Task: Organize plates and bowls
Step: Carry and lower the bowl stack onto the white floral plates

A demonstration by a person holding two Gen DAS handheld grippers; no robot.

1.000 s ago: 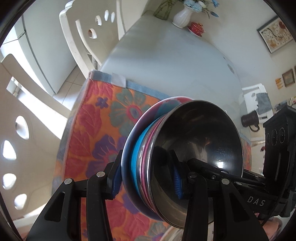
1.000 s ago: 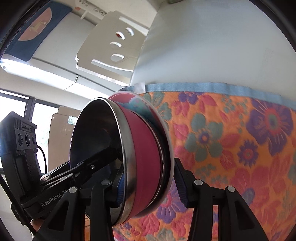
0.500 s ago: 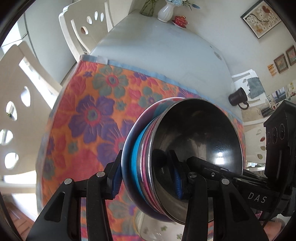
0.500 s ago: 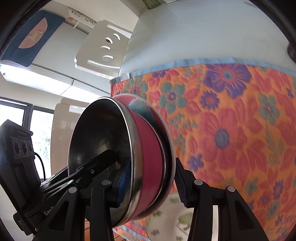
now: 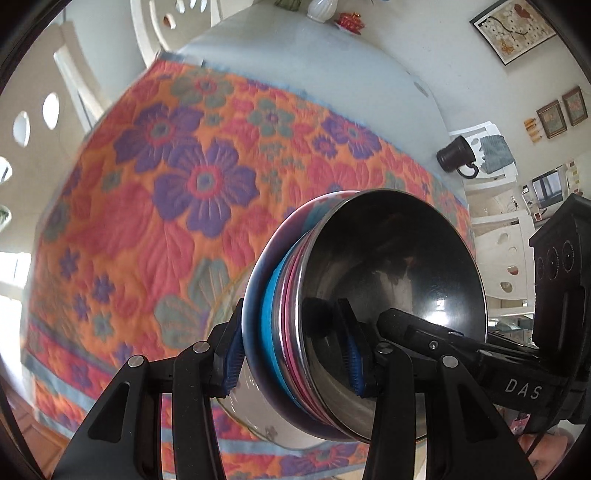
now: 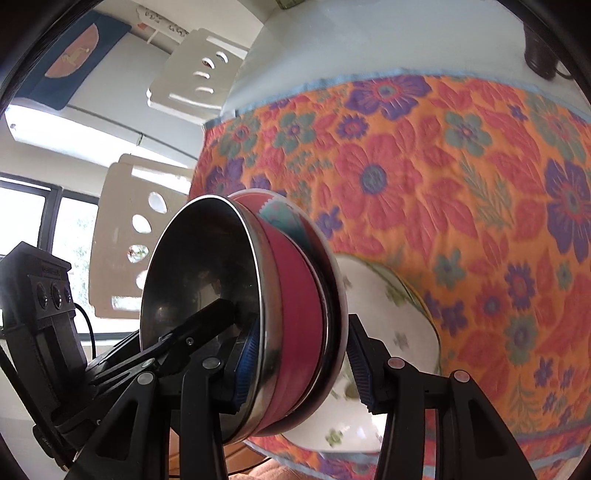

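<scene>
You've got the stack of bowls (image 5: 332, 295) up in the air btwn both grippers, tipped on its side above the floral cloth (image 5: 166, 192). Innermost is a steel bowl (image 5: 399, 266), mouth facing the left wrist cam; nested behind it a pink bowl (image 6: 295, 317), a blue one (image 5: 267, 314), and outermost a patterned bowl (image 6: 284, 218) w/ a wide rim.

Your left gripper (image 5: 291, 362) is clamped on the stack's rim: one blue pad (image 5: 352, 363) inside the steel bowl, the other against the outer bowl's back. Your right gripper (image 6: 301, 365) grips the opposite edge the same way, one pad inside the steel bowl, one on the outer rim. Both sets of fingers part-closed, pressing on the stack. Each cam sees the other gripper's body reaching into the steel bowl.

Just under the stack, a white plate w/ green flower print (image 6: 384, 306) lies on the cloth; can't tell if stack touches it.

Further out: bare grey tabletop (image 5: 314, 66) beyond the cloth's blue edge, dark mug (image 5: 456, 155) near the right edge, white vase (image 5: 321, 9) and a small red dish (image 5: 349, 20) at the far end. White chairs (image 6: 199, 74) stand round the table. Framed pics (image 5: 513, 29) on the wall.
</scene>
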